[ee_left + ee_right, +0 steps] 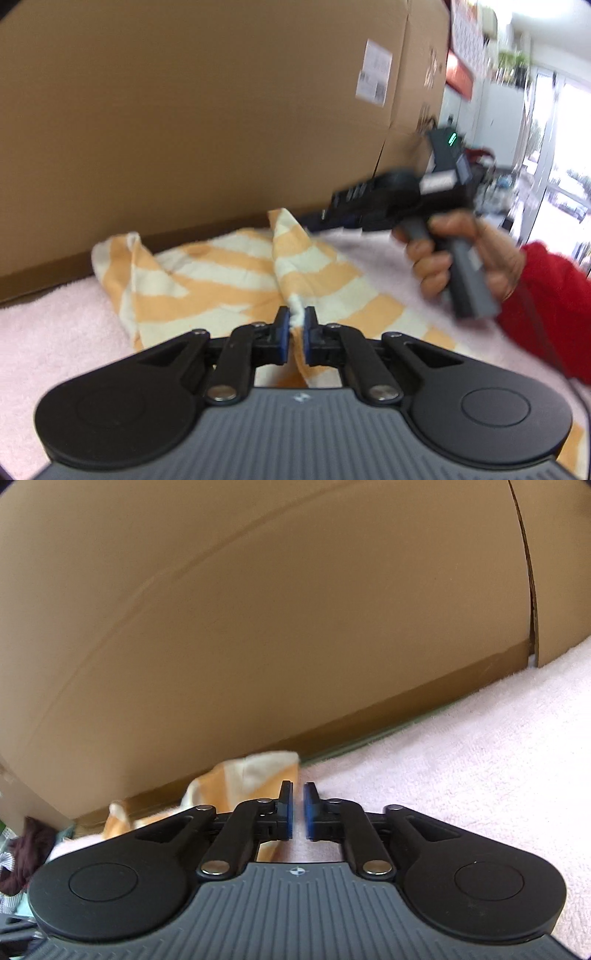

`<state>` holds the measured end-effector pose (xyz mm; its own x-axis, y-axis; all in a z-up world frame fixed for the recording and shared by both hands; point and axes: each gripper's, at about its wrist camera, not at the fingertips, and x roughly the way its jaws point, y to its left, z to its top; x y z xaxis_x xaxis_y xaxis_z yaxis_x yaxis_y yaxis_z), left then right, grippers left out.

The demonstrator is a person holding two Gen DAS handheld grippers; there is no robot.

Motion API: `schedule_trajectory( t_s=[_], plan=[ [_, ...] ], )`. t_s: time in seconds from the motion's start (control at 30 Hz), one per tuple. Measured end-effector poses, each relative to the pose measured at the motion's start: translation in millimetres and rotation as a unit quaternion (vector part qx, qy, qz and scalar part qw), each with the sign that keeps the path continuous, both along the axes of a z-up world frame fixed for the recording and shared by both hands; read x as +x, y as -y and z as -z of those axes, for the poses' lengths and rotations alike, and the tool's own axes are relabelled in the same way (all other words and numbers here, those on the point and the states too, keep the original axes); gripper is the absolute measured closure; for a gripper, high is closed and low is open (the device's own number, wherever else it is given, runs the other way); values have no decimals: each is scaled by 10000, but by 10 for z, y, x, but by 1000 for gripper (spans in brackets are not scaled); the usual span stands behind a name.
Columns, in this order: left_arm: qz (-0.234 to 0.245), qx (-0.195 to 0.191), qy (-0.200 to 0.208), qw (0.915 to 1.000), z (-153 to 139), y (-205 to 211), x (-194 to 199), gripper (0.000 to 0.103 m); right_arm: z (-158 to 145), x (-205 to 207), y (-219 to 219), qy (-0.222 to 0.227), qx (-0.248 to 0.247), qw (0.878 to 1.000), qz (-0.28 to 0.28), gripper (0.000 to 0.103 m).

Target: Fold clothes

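An orange and cream striped cloth (236, 273) lies rumpled on the pink towel surface (48, 332), up against a cardboard box. My left gripper (298, 323) is shut on a bunched ridge of the cloth, which runs from its pads up to a raised peak. The right gripper (328, 218), blurred and held by a hand in a red sleeve, has its tip next to that peak. In the right wrist view the right gripper (298, 805) is shut to a thin slit with nothing between its pads. The cloth (236, 779) lies just left of its fingers.
A large cardboard box (184, 122) walls off the far side of the surface, seen close in the right wrist view as the box (258, 627). Bare pink towel (461, 768) spreads to the right. Dark clothes (22, 849) sit at the far left edge.
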<state>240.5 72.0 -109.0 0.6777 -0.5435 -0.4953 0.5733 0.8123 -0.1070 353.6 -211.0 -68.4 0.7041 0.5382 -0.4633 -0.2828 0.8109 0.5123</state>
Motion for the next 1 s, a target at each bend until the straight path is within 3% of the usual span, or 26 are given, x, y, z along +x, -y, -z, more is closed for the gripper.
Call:
schedule_trajectory(
  t_s=[0.03,0.2,0.33,0.4,0.47,0.53,0.63,0.7,0.73,0.77,0.87,1.0],
  plan=[
    [-12,17,-71,10000,29,4,15,102,-21,-18,30,7,306,9995,-115,87],
    [-68,-125,-179,9997,41,-27,37,98,-79,-83,-7,72,943,9932,-685,80],
    [-43,-25,-119,9999,44,29,0,98,-3,-28,-159,-226,1073,9884,-1055,78],
    [-3,-12,-117,9999,36,41,-18,98,19,-11,-198,-299,1033,9891,-1008,81],
    [25,-6,-127,9999,36,44,-18,98,37,9,-201,-391,1063,9889,-962,97],
    [37,4,-134,9999,39,49,-16,98,56,28,-203,-483,1092,9886,-916,96],
    [55,8,-154,9999,45,52,-12,98,23,1,-163,-413,1721,9779,-1117,95],
    [65,-4,-180,9998,50,47,-7,98,27,-12,-240,-421,1169,9885,-867,84],
    [75,3,-185,9998,53,46,-6,98,30,-26,-284,-331,823,9936,-704,93],
    [87,-4,-196,9998,57,45,-3,97,6,-42,-292,-229,735,9949,-654,94],
    [125,-29,-229,9997,69,39,6,97,-94,-106,-238,21,881,9940,-648,78],
    [141,-171,-360,9991,83,-8,54,97,-180,-178,-246,-120,821,9904,-1106,72]
  ],
)
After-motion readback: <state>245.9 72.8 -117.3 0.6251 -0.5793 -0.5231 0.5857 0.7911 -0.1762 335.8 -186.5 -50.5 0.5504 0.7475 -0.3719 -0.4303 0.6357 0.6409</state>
